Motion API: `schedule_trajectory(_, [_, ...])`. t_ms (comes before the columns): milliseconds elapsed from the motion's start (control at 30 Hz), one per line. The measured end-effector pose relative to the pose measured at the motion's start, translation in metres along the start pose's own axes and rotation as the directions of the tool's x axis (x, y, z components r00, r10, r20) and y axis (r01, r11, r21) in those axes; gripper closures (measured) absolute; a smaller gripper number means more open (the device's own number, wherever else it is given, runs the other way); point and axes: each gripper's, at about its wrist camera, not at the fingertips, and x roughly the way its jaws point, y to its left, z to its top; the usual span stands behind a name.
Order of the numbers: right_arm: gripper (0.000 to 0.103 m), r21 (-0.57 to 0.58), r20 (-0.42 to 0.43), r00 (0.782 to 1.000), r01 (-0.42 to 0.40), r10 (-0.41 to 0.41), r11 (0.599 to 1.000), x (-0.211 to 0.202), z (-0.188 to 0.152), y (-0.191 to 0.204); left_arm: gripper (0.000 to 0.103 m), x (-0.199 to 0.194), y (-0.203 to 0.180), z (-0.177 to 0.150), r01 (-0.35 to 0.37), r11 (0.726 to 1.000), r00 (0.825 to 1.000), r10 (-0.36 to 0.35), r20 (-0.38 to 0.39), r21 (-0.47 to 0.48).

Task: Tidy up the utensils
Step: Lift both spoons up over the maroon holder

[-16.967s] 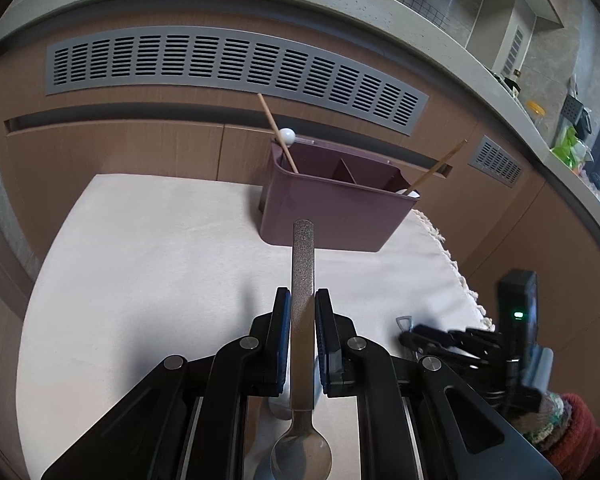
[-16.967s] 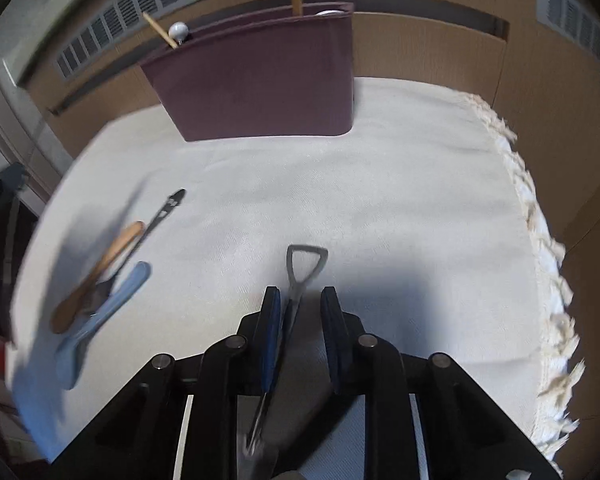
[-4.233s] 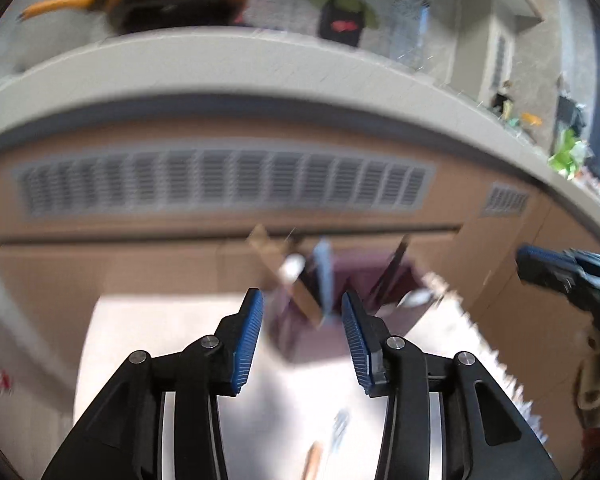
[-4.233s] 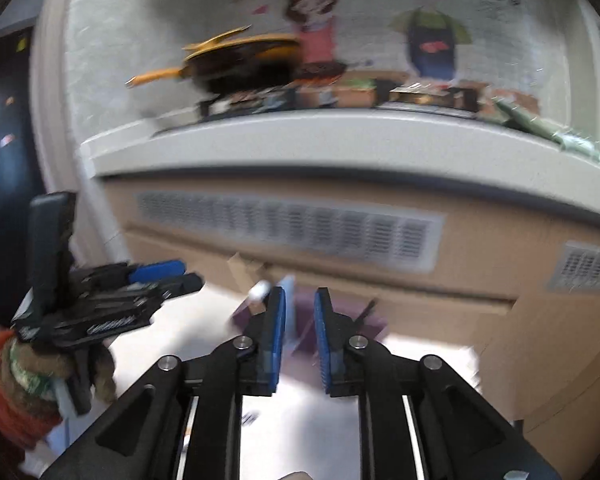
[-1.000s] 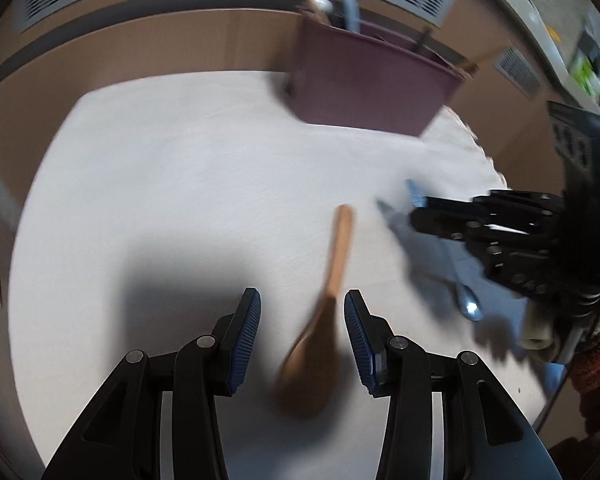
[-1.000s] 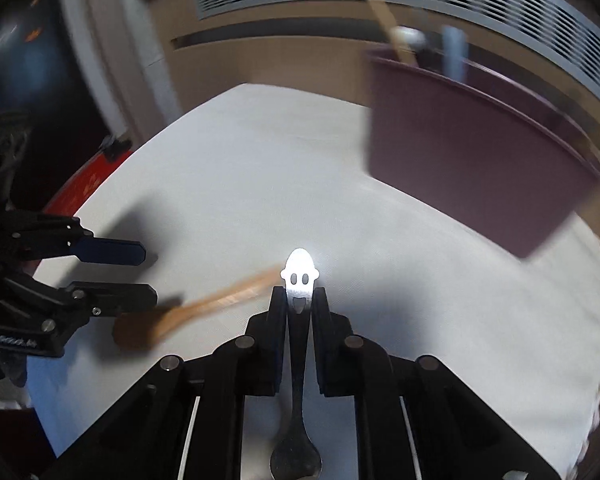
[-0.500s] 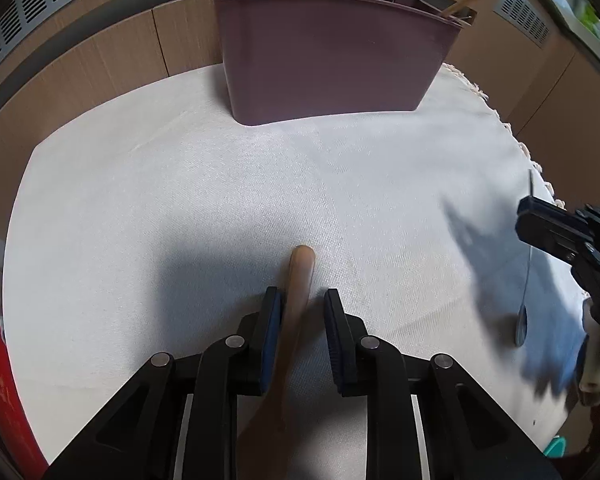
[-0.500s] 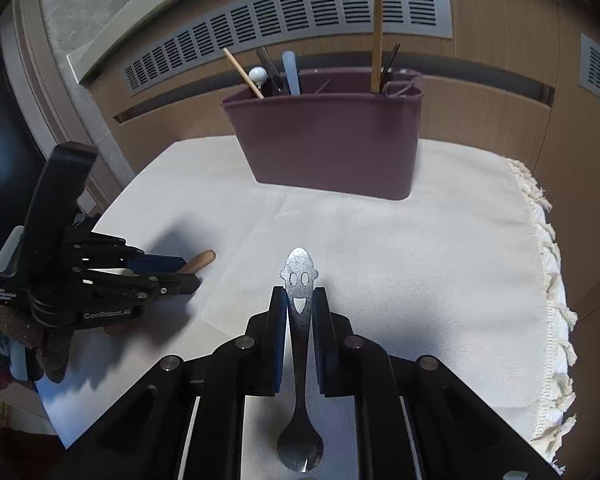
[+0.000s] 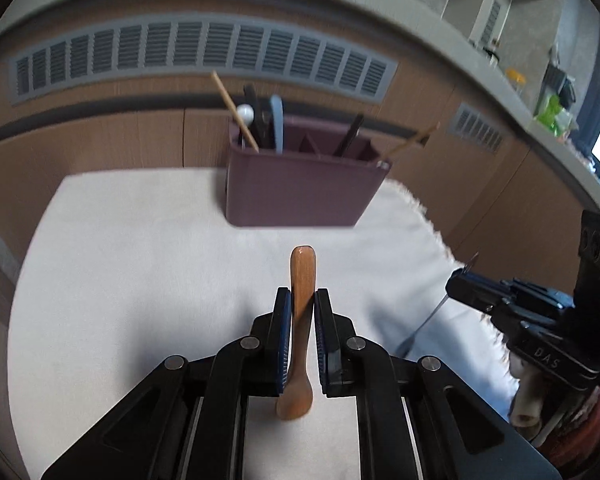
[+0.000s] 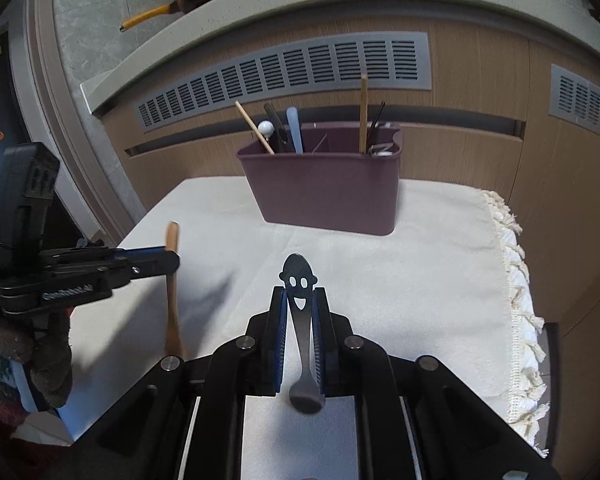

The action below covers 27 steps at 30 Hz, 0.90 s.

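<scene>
Left black two-finger gripper (image 9: 300,312) now clamped on the handle of a brown wooden spoon (image 9: 299,320), bowl end hanging back toward the camera, handle tip pointing at the maroon plastic utensil caddy (image 9: 300,188). Half a second ago low over the cream woven cloth (image 9: 140,260) with the spoon lying flat between barely parted jaws; now lifted clear of it and raised, spoon carried upright in front of the caddy. Confirmed from the right wrist view: wooden spoon (image 10: 172,280) held vertically, off the cloth, to the left of the caddy (image 10: 324,188) and nearer the camera.

Right black two-finger gripper (image 10: 300,312) closed as before on a dark metal spoon with a smiley-face cut-out handle (image 10: 300,292), bowl end down, face end aimed at the caddy, little changed apart from a slight rise.

Nothing else visible on the cloth between the grippers and the caddy. Farther off, caddy already stocked: on its left, a thin wooden stick (image 10: 254,128), a white ball-topped piece (image 10: 266,128), a dark handle and a pale blue handle (image 10: 294,130); on its right, a wooden chopstick (image 10: 363,112) and a thin black utensil. Behind the caddy, a wood-panelled cabinet with grey slotted vents (image 10: 284,72).

Judged from this: both remaining utensils in hand and off the cloth, so pickup finished and only the carry and drop into the caddy's compartments left, likely the closing step of the sort.
</scene>
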Motion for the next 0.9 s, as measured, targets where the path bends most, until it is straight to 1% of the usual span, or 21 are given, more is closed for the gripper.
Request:
schedule_trajectory(67, [0.093,0.001,0.029,1.0,0.003,-0.003,1.0,-0.007,0.005,0.0,0.091,-0.018,-0.003,0.016,0.001,1.0,0.998,-0.001,0.07,0.006])
schedule_trajectory(100, [0.093,0.004,0.054,0.999,0.008,-0.008,1.0,-0.012,0.01,0.001,0.091,-0.033,-0.007,0.031,0.018,1.0,0.992,-0.019,0.125,0.011])
schedule_trajectory(133, [0.093,0.008,0.084,0.996,0.007,-0.008,1.0,-0.019,0.017,0.001,0.091,-0.049,-0.011,0.049,0.037,0.999,0.981,-0.041,0.188,0.022])
schedule_trajectory(167, [0.093,0.008,0.113,0.994,0.003,-0.004,1.0,-0.026,0.026,0.002,0.091,-0.065,-0.017,0.066,0.05,0.998,0.967,-0.058,0.248,0.037])
schedule_trajectory(233, [0.093,-0.022,0.199,0.98,0.004,0.001,1.0,-0.051,0.061,0.006,0.091,-0.101,-0.028,0.101,0.064,0.996,0.92,-0.085,0.382,0.069])
schedule_trajectory(300, [0.093,-0.073,0.292,0.956,0.04,-0.017,0.997,-0.081,0.102,0.012,0.091,-0.128,-0.035,0.139,0.076,0.993,0.868,-0.113,0.484,0.095])
schedule_trajectory(333, [0.093,-0.088,0.338,0.941,0.066,-0.032,0.994,-0.096,0.125,0.014,0.091,-0.132,-0.037,0.15,0.081,0.992,0.853,-0.12,0.508,0.099])
schedule_trajectory(367, [0.093,-0.095,0.361,0.932,0.078,-0.039,0.992,-0.105,0.143,0.015,0.091,-0.133,-0.038,0.161,0.077,0.991,0.84,-0.121,0.529,0.105])
schedule_trajectory(400, [0.093,-0.103,0.378,0.925,0.076,-0.032,0.992,-0.112,0.167,0.013,0.091,-0.128,-0.038,0.173,0.057,0.992,0.83,-0.109,0.547,0.111])
schedule_trajectory(433, [0.093,-0.107,0.384,0.923,0.07,-0.023,0.992,-0.114,0.182,0.011,0.091,-0.122,-0.037,0.18,0.044,0.993,0.825,-0.096,0.557,0.105])
schedule_trajectory(467, [0.093,-0.112,0.387,0.922,0.069,-0.02,0.991,-0.112,0.195,0.008,0.091,-0.114,-0.033,0.185,0.044,0.994,0.825,-0.094,0.557,0.103])
schedule_trajectory(500, [0.093,-0.117,0.382,0.924,0.073,-0.023,0.99,-0.107,0.204,0.006,0.091,-0.1,-0.029,0.19,0.043,0.994,0.832,-0.09,0.547,0.099])
schedule_trajectory(567, [0.093,-0.121,0.348,0.937,0.088,-0.041,0.989,-0.084,0.218,-0.002,0.091,-0.072,-0.019,0.196,0.042,0.995,0.848,-0.081,0.523,0.086])
schedule_trajectory(600, [0.093,-0.121,0.329,0.943,0.088,-0.044,0.989,-0.073,0.221,-0.005,0.091,-0.053,-0.013,0.198,0.046,0.996,0.862,-0.078,0.5,0.077])
schedule_trajectory(667, [0.093,-0.112,0.274,0.96,0.09,-0.056,0.99,-0.041,0.224,-0.017,0.091,-0.025,-0.006,0.196,0.045,0.997,0.884,-0.067,0.462,0.057])
schedule_trajectory(733, [0.094,-0.094,0.226,0.972,0.083,-0.06,0.992,-0.014,0.223,-0.027,0.091,0.001,0.001,0.191,0.05,0.998,0.905,-0.063,0.421,0.042])
schedule_trajectory(767, [0.096,-0.085,0.194,0.979,0.08,-0.062,0.993,0.003,0.221,-0.033,0.091,0.013,0.004,0.189,0.051,0.998,0.913,-0.061,0.404,0.035])
schedule_trajectory(833, [0.096,-0.074,0.157,0.985,0.081,-0.068,0.994,0.024,0.216,-0.041,0.091,0.034,0.011,0.185,0.048,0.999,0.927,-0.054,0.37,0.025])
schedule_trajectory(900, [0.096,-0.059,0.114,0.991,0.073,-0.065,0.996,0.044,0.211,-0.049,0.091,0.048,0.012,0.178,0.051,0.999,0.938,-0.053,0.344,0.017])
